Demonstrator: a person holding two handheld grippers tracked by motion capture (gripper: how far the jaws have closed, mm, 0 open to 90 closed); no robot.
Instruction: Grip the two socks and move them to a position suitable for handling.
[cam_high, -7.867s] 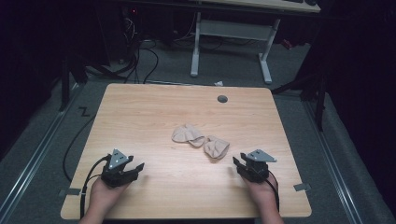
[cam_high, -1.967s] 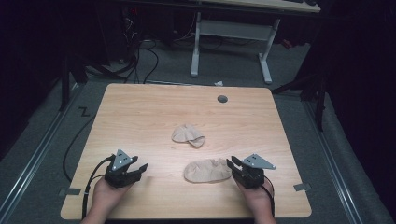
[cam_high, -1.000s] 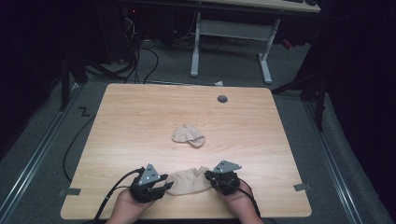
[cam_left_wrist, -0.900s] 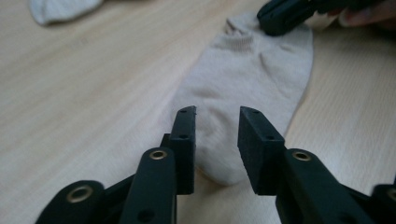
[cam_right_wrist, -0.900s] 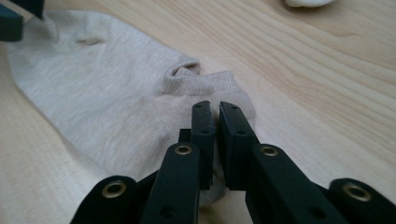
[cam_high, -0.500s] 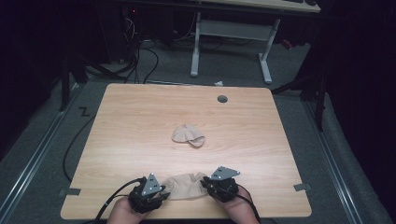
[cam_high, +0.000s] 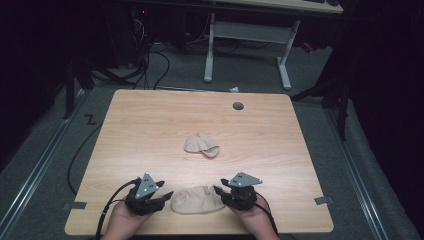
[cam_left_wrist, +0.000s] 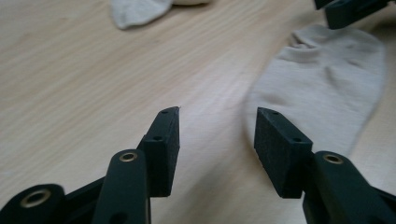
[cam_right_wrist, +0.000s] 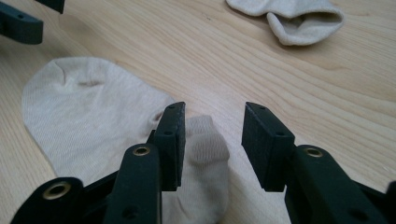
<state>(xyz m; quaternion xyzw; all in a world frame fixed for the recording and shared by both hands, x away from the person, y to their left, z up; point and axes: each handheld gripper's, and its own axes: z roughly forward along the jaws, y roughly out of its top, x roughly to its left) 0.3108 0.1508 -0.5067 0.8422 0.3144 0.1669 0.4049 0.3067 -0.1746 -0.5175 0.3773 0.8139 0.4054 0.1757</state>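
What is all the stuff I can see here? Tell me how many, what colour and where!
near sock: one, beige, flat at the table's near edge, between the two grippers
far sock: one, beige, crumpled at the table's middle
table: one, light wood
hole cap: one, grey, near the table's far edge
desk frame: one, white, on the floor behind the table
tape: two grey bits, on the floor at the near corners
left gripper: one, black, fingers just opened, nothing between them
right gripper: one, black, fingers just opened, over the near sock's end
hands: two, at the bottom edge
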